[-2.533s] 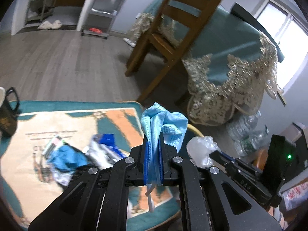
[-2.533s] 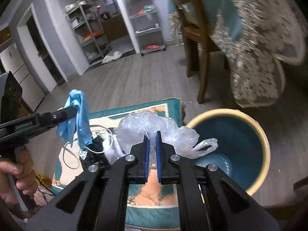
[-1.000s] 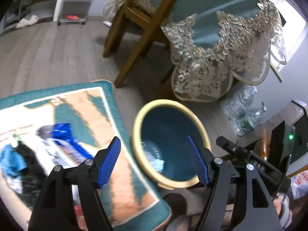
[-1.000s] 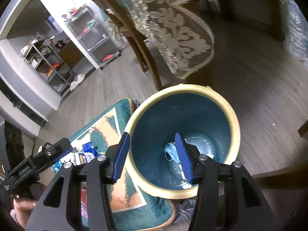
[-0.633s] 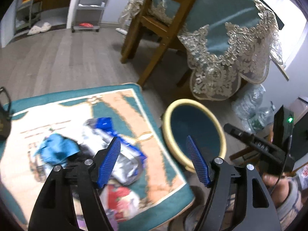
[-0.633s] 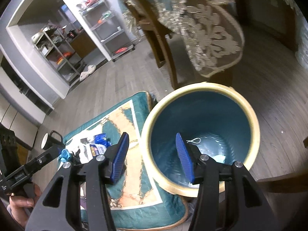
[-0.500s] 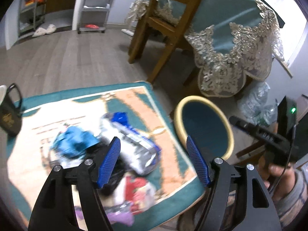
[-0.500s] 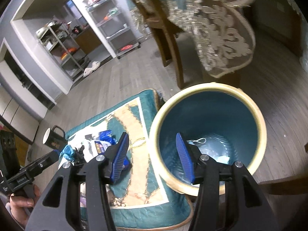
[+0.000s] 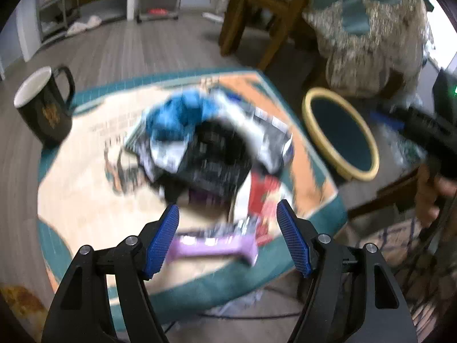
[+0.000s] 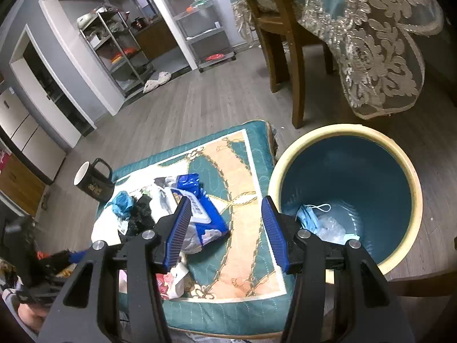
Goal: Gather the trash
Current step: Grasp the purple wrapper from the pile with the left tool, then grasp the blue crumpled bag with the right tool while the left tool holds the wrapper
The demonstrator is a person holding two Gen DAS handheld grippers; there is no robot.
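I can't read any words here. My blue wrapper [image 10: 200,217] has white print on it (too small and blurry to make out), and the black mug [image 10: 92,184] has a gold mark I can't read either.

Each black claw [image 9: 227,235] [image 10: 225,230] has ribbed blue pads [image 9: 164,238] and silver screws.

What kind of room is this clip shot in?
Most likely a home dining area: a wooden chair at a lace-edged tablecloth, wood flooring, a patterned mat with litter, and storage shelves behind.
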